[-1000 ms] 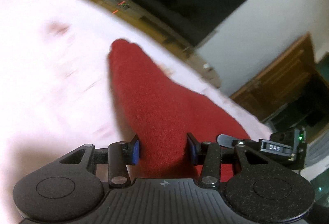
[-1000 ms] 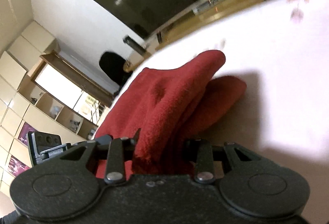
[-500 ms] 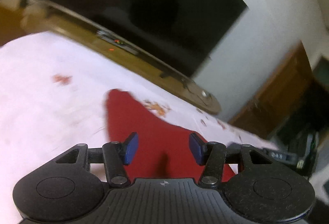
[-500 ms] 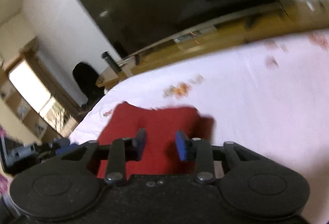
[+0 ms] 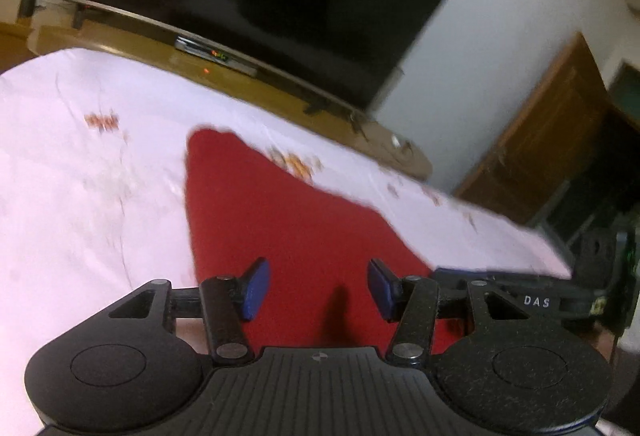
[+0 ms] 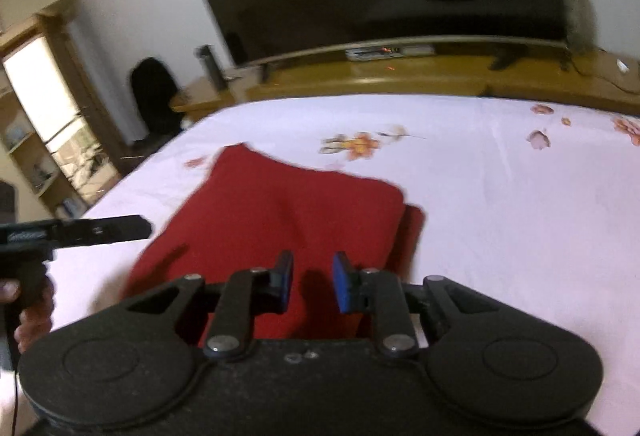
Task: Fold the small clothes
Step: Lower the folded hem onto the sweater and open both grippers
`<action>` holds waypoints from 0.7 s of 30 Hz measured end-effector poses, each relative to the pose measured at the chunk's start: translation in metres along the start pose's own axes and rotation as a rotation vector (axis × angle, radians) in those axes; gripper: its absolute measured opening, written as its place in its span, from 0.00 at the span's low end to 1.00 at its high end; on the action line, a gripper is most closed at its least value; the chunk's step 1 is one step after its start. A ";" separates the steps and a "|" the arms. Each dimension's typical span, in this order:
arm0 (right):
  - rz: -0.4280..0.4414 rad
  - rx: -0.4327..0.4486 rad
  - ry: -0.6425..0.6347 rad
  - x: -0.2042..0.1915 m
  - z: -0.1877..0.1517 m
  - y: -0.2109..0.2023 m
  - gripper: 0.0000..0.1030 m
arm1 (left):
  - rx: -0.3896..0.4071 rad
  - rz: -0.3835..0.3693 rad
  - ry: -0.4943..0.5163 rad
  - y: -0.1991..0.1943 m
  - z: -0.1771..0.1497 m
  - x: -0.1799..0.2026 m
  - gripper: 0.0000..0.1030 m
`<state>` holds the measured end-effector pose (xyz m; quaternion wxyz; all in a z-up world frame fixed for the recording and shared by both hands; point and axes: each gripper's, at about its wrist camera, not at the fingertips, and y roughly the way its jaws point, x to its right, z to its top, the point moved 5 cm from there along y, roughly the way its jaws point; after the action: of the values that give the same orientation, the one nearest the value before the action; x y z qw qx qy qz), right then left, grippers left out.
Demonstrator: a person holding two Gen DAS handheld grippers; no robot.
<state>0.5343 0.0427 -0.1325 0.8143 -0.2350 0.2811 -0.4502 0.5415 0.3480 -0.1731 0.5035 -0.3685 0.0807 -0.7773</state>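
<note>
One large bed [image 6: 500,196] fills both views, covered by a smooth pale pink sheet with small orange flower prints. On it lies the red garment [image 6: 280,212], soft knitted cloth, folded flat into a rough rectangle with a lower layer showing at its right edge. Above it the left hand-held gripper [image 5: 316,288] has its blue pads spread, nothing between. The right hand-held gripper [image 6: 312,282] is closing, pads narrow, also gripping nothing.
</note>
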 end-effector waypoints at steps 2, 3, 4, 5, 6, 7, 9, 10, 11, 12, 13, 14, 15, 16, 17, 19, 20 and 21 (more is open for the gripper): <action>-0.027 -0.045 -0.069 -0.010 -0.015 0.007 0.23 | -0.026 0.034 0.044 0.010 -0.012 0.000 0.51; -0.062 -0.081 -0.088 -0.010 -0.019 0.019 0.23 | -0.015 0.039 0.046 0.012 -0.015 0.000 0.51; -0.078 -0.097 -0.086 -0.008 -0.024 0.025 0.23 | -0.007 0.044 0.035 0.013 -0.015 -0.001 0.51; -0.076 -0.079 -0.070 -0.007 -0.023 0.026 0.23 | -0.007 0.049 0.019 0.013 -0.012 -0.001 0.51; -0.080 -0.082 -0.053 -0.006 -0.020 0.027 0.23 | -0.009 0.062 0.005 0.009 -0.010 -0.001 0.51; -0.088 -0.086 -0.039 -0.006 -0.016 0.026 0.23 | 0.000 0.082 0.006 0.001 -0.007 0.004 0.51; -0.087 -0.072 -0.045 -0.014 -0.010 0.014 0.30 | 0.016 0.117 0.045 -0.015 -0.010 0.014 0.51; -0.075 -0.055 -0.067 -0.021 -0.008 0.004 0.30 | 0.019 0.147 0.063 -0.023 -0.014 0.019 0.51; -0.074 -0.046 -0.082 -0.028 -0.010 -0.005 0.30 | 0.022 0.165 0.079 -0.030 -0.021 0.023 0.51; -0.066 -0.037 -0.091 -0.033 -0.013 -0.015 0.30 | 0.028 0.192 0.095 -0.036 -0.029 0.026 0.52; -0.060 -0.033 -0.095 -0.035 -0.018 -0.020 0.29 | 0.026 0.226 0.109 -0.040 -0.038 0.029 0.52; -0.058 -0.037 -0.096 -0.037 -0.025 -0.025 0.29 | -0.006 0.255 0.118 -0.038 -0.049 0.029 0.58; -0.064 -0.061 -0.100 -0.036 -0.033 -0.024 0.28 | -0.055 0.291 0.124 -0.031 -0.059 0.027 0.61; -0.085 -0.100 -0.115 -0.036 -0.042 -0.017 0.27 | -0.087 0.325 0.135 -0.025 -0.068 0.025 0.62; -0.126 -0.152 -0.135 -0.032 -0.054 -0.006 0.27 | -0.088 0.341 0.133 -0.024 -0.074 0.025 0.63; -0.127 -0.148 -0.121 -0.028 -0.058 -0.002 0.28 | -0.071 0.358 0.087 -0.034 -0.072 0.031 0.63; -0.128 -0.151 -0.098 -0.027 -0.054 -0.006 0.28 | -0.050 0.365 0.084 -0.043 -0.071 0.037 0.63; -0.130 -0.134 -0.085 -0.028 -0.050 -0.015 0.29 | -0.027 0.380 0.089 -0.052 -0.071 0.045 0.63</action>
<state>0.4794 0.0535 -0.1532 0.7770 -0.3257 0.2600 -0.4718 0.4478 0.3182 -0.1759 0.6321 -0.3188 0.1812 -0.6826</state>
